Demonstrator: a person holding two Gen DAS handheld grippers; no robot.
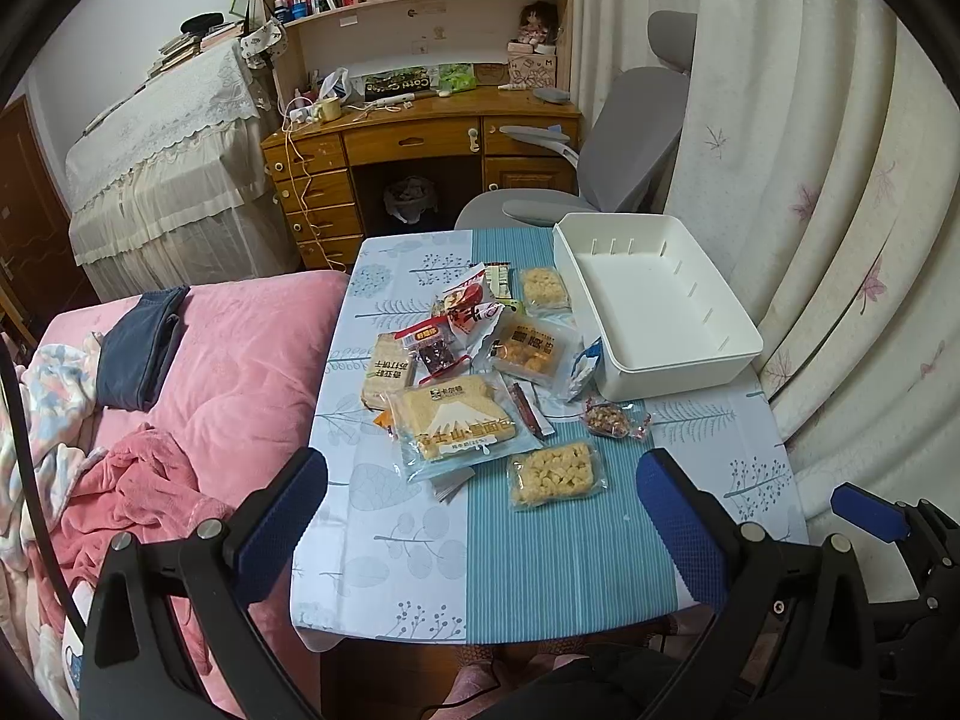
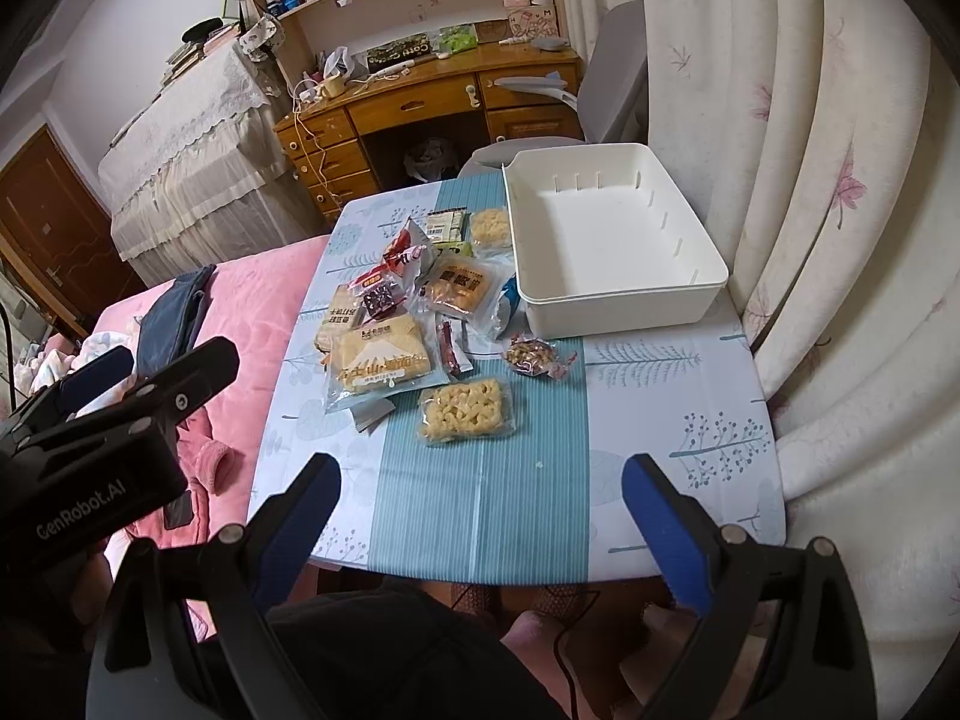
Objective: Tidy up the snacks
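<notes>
- Right wrist view: empty white rectangular plastic bin [image 2: 618,240] at the table's far right; rigid, light, grip its rim.
- Clear-wrapped Mount Fuji bread packet [image 2: 378,366], mid-pile: soft, crushable; pinch its sealed edge.
- Clear-wrapped puffed rice cake [image 1: 555,474], nearest: brittle, slippery film.
- My left gripper [image 1: 480,516] and right gripper [image 2: 480,516]: both spread wide, holding nothing.

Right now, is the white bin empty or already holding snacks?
Empty: the white bin shows only bare floor, and the snacks all lie on the table beside it.
</notes>
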